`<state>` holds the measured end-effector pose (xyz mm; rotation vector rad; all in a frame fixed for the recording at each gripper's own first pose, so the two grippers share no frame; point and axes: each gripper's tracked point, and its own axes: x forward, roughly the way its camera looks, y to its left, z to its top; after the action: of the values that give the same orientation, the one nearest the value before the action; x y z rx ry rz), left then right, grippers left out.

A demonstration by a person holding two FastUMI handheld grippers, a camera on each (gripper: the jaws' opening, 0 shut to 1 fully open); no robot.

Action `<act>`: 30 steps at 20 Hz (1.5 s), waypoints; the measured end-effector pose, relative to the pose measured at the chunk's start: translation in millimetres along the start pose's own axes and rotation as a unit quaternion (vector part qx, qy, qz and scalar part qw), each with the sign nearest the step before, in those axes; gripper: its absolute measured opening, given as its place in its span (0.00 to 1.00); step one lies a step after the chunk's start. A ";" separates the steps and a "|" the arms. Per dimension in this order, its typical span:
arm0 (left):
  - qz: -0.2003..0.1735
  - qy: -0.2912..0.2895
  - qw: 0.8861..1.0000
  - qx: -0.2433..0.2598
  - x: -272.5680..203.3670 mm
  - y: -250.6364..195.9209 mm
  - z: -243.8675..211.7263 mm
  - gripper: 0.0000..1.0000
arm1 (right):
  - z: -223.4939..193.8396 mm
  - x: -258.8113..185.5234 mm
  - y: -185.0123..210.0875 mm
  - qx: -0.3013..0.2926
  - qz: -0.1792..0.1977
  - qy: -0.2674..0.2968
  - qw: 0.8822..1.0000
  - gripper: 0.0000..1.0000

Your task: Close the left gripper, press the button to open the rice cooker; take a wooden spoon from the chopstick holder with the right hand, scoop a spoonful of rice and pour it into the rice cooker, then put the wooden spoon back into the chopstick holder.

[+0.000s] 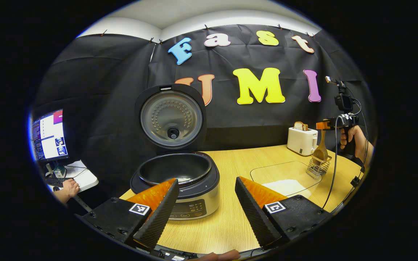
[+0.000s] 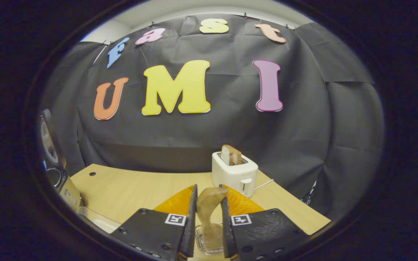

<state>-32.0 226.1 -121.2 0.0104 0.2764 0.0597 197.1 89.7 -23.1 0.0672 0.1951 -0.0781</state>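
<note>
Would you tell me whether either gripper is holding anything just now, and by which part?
The right gripper grips the wooden spoon by the top of its handle; the left gripper is open, holding nothing.

We are in a recording booth set up inside a lab or office, not a real kitchen. A black cloth wall [image 1: 96,108] is clipped up below a plain white ceiling. Kitchen appliances stand as props on a light wooden table [image 1: 230,217]: a rice cooker [image 1: 180,181] with its lid raised and a white toaster [image 2: 235,173] holding bread. Off to one side, a computer monitor [image 1: 48,135] glows on a desk where a person's hand [image 1: 70,187] rests by a keyboard.
</note>
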 end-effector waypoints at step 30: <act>0.046 -0.019 0.999 -0.020 8.6 -0.9 80.6 0.98 | -15.6 -167.4 -40.7 -0.068 0.010 -0.080 0.994 0.96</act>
<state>-1.8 225.5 -46.1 -0.0159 0.2365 0.1554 26.9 62.2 -7.9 -0.0737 0.0402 -0.0495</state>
